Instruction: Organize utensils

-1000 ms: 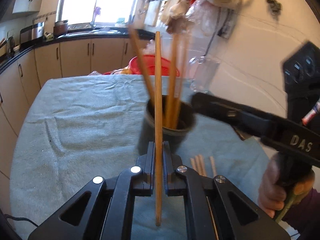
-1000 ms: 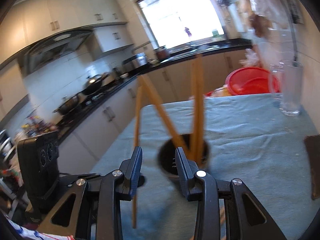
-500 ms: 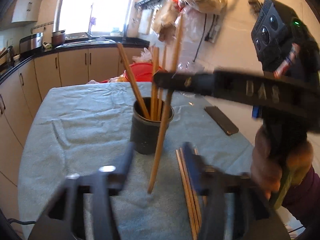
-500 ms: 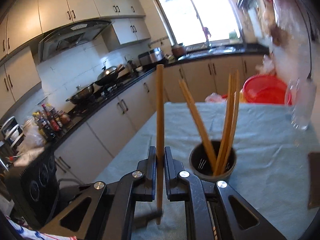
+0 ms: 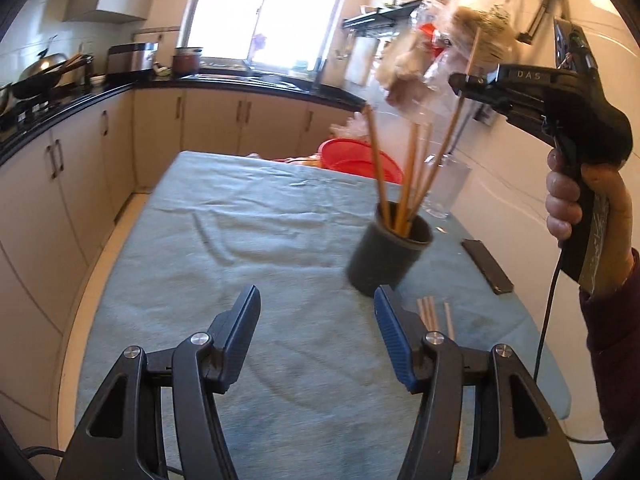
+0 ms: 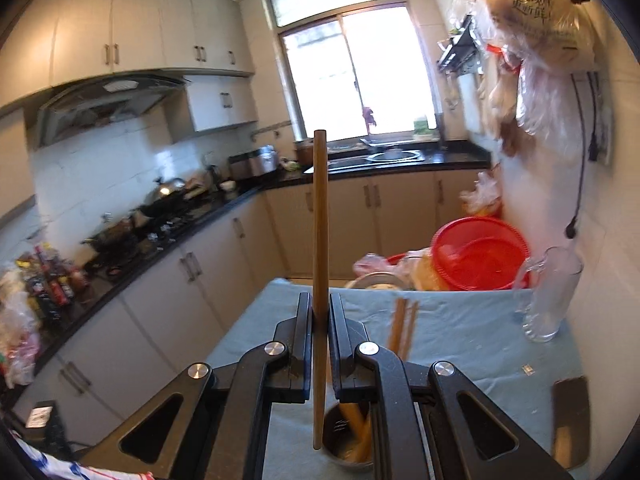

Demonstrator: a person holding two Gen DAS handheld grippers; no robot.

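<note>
A dark cup (image 5: 388, 258) stands on the grey-blue cloth and holds several wooden chopsticks (image 5: 378, 168). My left gripper (image 5: 316, 332) is open and empty, low over the cloth in front of the cup. My right gripper (image 6: 320, 320) is shut on one chopstick (image 6: 320, 240), held upright with its lower tip over the cup (image 6: 348, 444). In the left wrist view the right gripper (image 5: 464, 80) is high above the cup with that chopstick (image 5: 452, 128) slanting down into it. More chopsticks (image 5: 430, 316) lie on the cloth beside the cup.
A glass pitcher (image 6: 548, 292) and a red basin (image 6: 480, 256) stand at the table's far end. A dark phone (image 5: 486, 266) lies right of the cup. Bags (image 6: 536, 12) hang on the right wall. Kitchen counters run along the left.
The chopstick passed from my left gripper to my right one. The left gripper opened and drew back. The right gripper rose and carried the chopstick over the cup.
</note>
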